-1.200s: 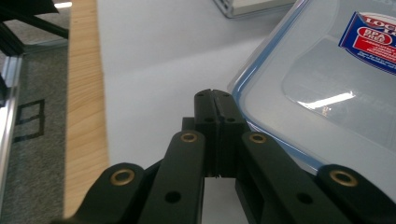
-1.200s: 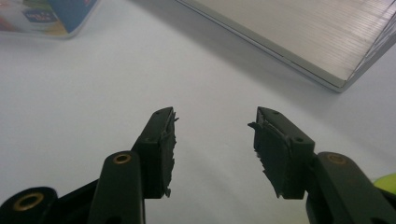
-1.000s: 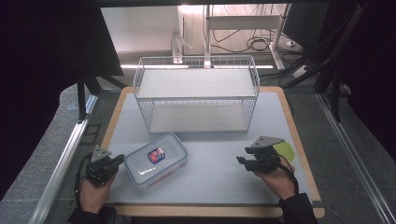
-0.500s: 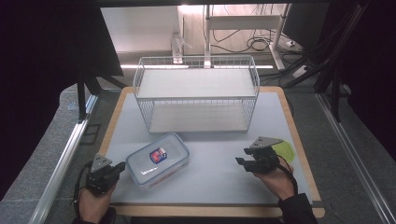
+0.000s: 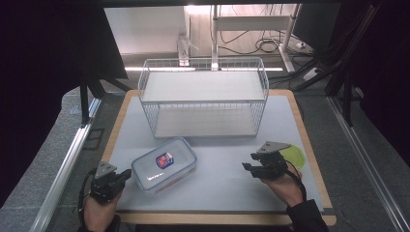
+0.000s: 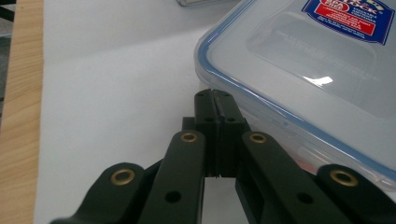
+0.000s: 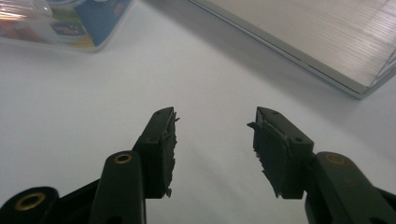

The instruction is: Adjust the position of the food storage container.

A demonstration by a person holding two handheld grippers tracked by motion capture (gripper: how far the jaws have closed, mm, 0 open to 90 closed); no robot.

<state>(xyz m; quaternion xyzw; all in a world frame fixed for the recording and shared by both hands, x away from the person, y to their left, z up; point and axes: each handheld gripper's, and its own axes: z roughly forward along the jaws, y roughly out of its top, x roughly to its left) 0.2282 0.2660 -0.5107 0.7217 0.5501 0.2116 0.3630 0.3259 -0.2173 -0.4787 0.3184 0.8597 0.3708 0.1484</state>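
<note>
With your left tool [image 6: 214,100] closed empty against the lidded plastic container [image 5: 164,165] at the lower left of the surface [image 5: 217,188], a push could slide it away, while your right tool [image 7: 212,123] waits half-open, empty.

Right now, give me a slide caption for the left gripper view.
Left gripper, jaws shut, tips at the edge of the clear lidded food box on the white mat.

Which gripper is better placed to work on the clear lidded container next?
Left. The left gripper, jaws shut, sits right at the container corner; the right gripper, jaws open on nothing, rests farther off near the green lid.
</note>
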